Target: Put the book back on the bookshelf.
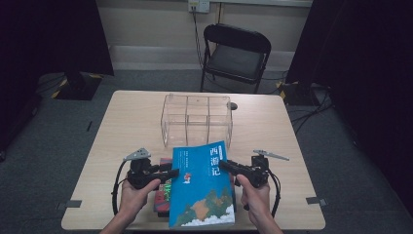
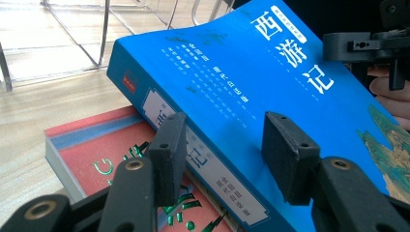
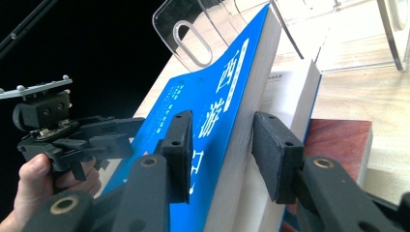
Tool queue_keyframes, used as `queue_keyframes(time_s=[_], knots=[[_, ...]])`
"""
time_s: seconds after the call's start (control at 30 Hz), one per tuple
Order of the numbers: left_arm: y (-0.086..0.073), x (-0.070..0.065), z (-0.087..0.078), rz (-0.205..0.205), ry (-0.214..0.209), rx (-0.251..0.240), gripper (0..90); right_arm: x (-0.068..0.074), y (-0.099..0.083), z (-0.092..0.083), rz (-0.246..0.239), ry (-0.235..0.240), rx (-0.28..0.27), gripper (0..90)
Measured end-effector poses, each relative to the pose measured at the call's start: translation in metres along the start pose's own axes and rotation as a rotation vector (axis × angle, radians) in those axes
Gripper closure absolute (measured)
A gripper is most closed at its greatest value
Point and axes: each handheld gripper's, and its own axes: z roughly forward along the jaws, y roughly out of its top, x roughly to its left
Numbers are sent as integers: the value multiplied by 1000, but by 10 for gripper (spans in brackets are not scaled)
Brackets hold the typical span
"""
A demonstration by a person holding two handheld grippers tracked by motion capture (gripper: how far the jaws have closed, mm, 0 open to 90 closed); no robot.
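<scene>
While straddled by both tools point(image 1: 171, 173) point(image 1: 225, 165), blue book point(image 1: 203, 187) tilted

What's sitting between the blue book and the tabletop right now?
A red book lies flat on the table under the blue book, seen in the left gripper view; the right gripper view shows another white-edged book under the blue cover too.

Glossy blue paper cover on the thick book point(image 2: 251, 92), matt red cover on the book beneath point(image 2: 96, 154), clear smooth plastic organiser point(image 1: 196, 119), pale wood-grain table point(image 1: 131, 122), matt black plastic gripper pads point(image 3: 275, 154).
</scene>
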Motion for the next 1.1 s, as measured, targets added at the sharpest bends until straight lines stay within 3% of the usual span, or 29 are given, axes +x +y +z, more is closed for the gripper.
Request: queue_keyframes(time_s=[0.1,0.13,0.27,0.33,0.5,0.7,0.97,1.1], knots=[[-1,1,1,-15,-6,-2,511,3,0,-1,5,23,19,616],[-1,1,1,-25,-7,-7,487,6,-3,2,11,46,79,630],[0,0,2,-21,-7,10,462,11,-10,6,-9,23,96,608],[0,0,2,-21,-11,14,460,7,-7,6,4,39,111,619],[1,2,2,-28,-15,21,467,5,2,20,-19,73,167,575],[2,2,3,-26,-9,14,466,-2,15,38,-7,145,238,626],[4,3,6,-27,1,21,438,0,23,56,-89,191,312,618],[5,3,7,-25,5,21,426,2,25,62,-101,208,334,600]])
